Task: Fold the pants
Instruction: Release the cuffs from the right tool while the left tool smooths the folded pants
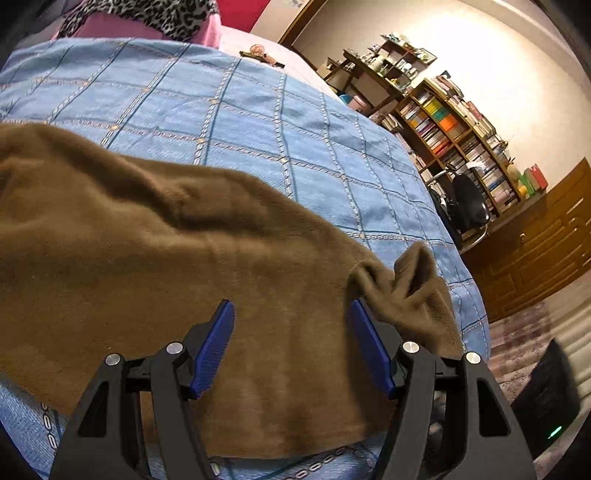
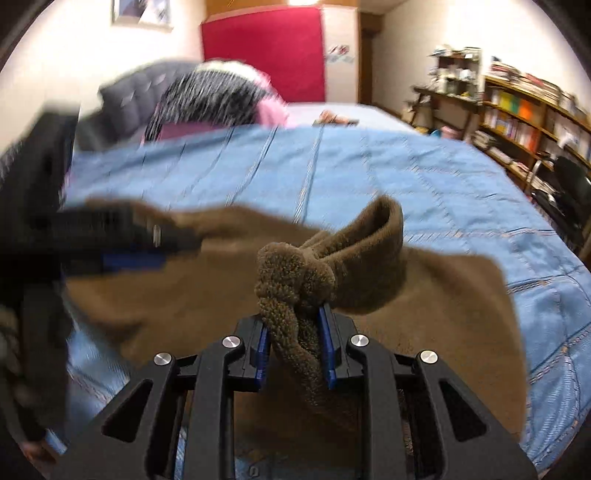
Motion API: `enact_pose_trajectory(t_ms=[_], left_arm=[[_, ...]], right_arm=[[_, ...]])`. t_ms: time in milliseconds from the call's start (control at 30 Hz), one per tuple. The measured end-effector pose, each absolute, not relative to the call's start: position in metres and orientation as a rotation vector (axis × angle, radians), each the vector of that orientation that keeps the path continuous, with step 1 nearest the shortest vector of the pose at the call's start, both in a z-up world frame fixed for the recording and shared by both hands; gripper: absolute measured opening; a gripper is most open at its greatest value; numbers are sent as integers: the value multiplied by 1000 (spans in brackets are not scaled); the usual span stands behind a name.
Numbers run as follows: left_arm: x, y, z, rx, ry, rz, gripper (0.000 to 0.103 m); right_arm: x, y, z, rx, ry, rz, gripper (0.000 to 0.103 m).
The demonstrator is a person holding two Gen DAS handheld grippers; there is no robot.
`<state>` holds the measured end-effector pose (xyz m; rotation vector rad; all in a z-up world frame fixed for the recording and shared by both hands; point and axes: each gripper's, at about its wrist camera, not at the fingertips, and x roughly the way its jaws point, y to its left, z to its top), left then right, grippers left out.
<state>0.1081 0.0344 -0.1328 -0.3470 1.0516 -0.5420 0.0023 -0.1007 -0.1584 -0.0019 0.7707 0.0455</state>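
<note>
Brown fleece pants (image 1: 177, 258) lie spread on a blue checked bedspread (image 1: 240, 122). My left gripper (image 1: 291, 317) is open just above the pants, its blue pads apart, with a bunched cuff (image 1: 406, 288) to its right. In the right wrist view my right gripper (image 2: 295, 332) is shut on a bunched fold of the pants (image 2: 306, 273) and holds it raised above the bedspread (image 2: 369, 177). The left gripper (image 2: 129, 254) shows blurred at the left of that view, over the pants.
Pillows and a leopard-print cloth (image 1: 147, 18) lie at the head of the bed. Bookshelves (image 1: 461, 122) and a black chair (image 1: 469, 199) stand to the right. The bed's edge falls to a carpeted floor (image 1: 535, 332) on the right.
</note>
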Motion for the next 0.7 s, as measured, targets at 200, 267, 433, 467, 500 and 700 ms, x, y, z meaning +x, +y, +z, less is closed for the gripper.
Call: enact_pose_trajectory(t_ms=[200, 267, 433, 467, 500, 700], left_arm=[[113, 35, -145, -343, 1093, -546, 65], [114, 30, -148, -343, 1105, -562, 65], [115, 16, -150, -334, 1128, -612, 75], [115, 12, -151, -335, 1138, -624, 75], [116, 10, -152, -339, 1146, -634, 75], [121, 0, -159, -385, 1205, -645, 75]], right_arm=[[-15, -98, -167, 24, 813, 163, 53], [-21, -99, -163, 34, 816, 207, 54], [-30, -128, -143, 112, 751, 91, 54], [-27, -137, -140, 138, 743, 67, 54], [-24, -146, -139, 160, 740, 59, 54], [-3, -154, -145, 223, 752, 129, 54]])
